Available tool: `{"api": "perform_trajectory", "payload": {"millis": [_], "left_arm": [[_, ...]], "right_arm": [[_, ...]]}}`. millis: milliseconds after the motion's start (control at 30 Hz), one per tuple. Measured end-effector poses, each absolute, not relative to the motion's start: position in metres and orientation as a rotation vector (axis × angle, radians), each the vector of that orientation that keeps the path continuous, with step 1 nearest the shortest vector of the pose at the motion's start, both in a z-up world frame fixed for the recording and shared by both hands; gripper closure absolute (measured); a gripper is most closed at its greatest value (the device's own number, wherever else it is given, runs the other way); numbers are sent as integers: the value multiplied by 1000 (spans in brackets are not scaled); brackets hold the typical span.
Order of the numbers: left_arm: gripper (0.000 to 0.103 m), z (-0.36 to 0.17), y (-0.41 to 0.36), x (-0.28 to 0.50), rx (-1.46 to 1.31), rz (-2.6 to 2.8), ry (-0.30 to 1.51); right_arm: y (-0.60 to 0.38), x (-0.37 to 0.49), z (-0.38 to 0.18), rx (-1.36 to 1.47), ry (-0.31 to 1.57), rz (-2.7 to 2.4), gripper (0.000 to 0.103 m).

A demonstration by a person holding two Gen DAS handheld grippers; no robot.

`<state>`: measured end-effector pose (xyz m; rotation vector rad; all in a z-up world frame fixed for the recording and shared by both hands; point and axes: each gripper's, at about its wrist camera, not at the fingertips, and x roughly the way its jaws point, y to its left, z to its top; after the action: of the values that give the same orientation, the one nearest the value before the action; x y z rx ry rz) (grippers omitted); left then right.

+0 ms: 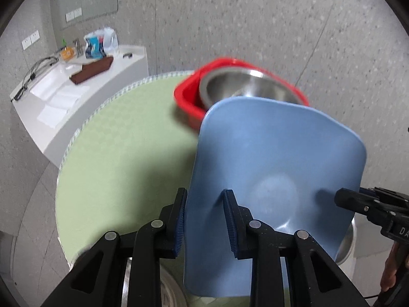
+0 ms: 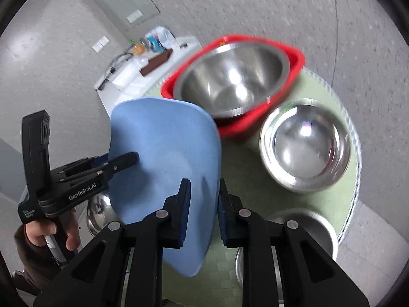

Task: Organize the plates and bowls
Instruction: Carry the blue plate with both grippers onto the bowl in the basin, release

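Note:
A blue square plate point(image 1: 276, 153) is held tilted above the round green table point(image 1: 122, 153). My left gripper point(image 1: 205, 204) is shut on its near edge. My right gripper point(image 2: 203, 197) is shut on the opposite edge of the same plate point(image 2: 166, 148). The right gripper also shows at the right of the left wrist view point(image 1: 358, 202), and the left gripper at the left of the right wrist view point(image 2: 127, 158). Behind the plate, a red basin point(image 2: 296, 58) holds a large steel bowl point(image 2: 232, 76). A second steel bowl point(image 2: 306, 143) stands on the table to the right.
A smaller steel bowl point(image 2: 301, 230) sits near the table's front right edge, and another steel bowl point(image 2: 98, 212) shows below the plate on the left. A white counter point(image 1: 76, 87) with a sink, bottles and a brown tray stands beyond the table against the wall.

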<state>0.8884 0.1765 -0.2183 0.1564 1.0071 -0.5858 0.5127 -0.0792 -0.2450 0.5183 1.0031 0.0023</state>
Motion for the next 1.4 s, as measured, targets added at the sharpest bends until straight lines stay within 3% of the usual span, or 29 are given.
{"api": "perform_trajectory", "payload": {"millis": [333, 600, 967, 1100, 1167, 1233, 1333, 1400], "left_arm": [[79, -181, 127, 937, 137, -589, 918], [79, -216, 85, 998, 130, -559, 976], [79, -252, 49, 1040, 130, -488, 1046], [71, -257, 45, 1044, 114, -490, 1040], [62, -257, 47, 1041, 108, -495, 1029], [39, -256, 52, 1035, 96, -497, 1011], [34, -251, 61, 1023, 71, -500, 982], [34, -243, 68, 1012, 55, -507, 965]], "right_arm": [[-146, 582, -210, 457, 930, -15, 83], [-200, 650, -246, 452, 1015, -60, 83], [-203, 679, -282, 340, 1068, -95, 83], [-199, 682, -284, 314, 1061, -102, 80], [-197, 682, -283, 296, 1045, -112, 77], [-194, 681, -283, 286, 1041, -112, 65], [-190, 678, -279, 286, 1021, -108, 41], [-187, 673, -274, 292, 1000, -119, 35]]}}
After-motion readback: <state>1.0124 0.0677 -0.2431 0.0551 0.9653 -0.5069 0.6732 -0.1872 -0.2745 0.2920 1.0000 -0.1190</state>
